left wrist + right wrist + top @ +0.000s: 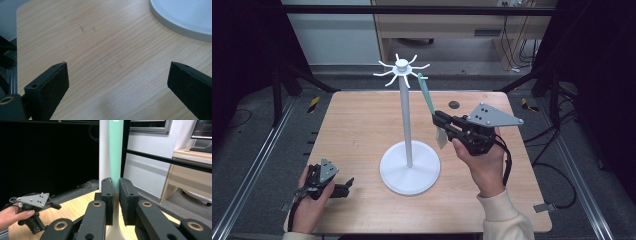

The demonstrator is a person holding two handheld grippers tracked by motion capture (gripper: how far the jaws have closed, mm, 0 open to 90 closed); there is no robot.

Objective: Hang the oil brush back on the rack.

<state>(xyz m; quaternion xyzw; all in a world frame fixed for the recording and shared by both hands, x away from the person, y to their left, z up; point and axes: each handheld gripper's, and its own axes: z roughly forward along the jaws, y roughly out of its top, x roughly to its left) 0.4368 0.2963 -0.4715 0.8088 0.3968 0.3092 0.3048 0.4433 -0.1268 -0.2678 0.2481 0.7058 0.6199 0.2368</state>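
A white stand [406,120] rises from a round base [410,167] at the table's middle, and curved hooks [402,67] ring its top. A spatula with a green handle [427,95] and a pale blade [441,137] slants down from the right-hand hook; whether it hangs on it I cannot tell. My right gripper [438,120] is shut on the lower handle. In the right gripper view the jaws [116,195] clamp the green handle [116,152] in front of the white pole [104,150]. My left gripper [347,185] lies open near the front left corner, nothing between its jaws [117,82].
A small dark disc [454,104] lies on the wooden table [357,125] behind the stand. The base's rim [185,15] is close to the left gripper's far right. Black frame posts and metal rails [257,165] flank the table. A wooden cabinet [447,22] stands behind.
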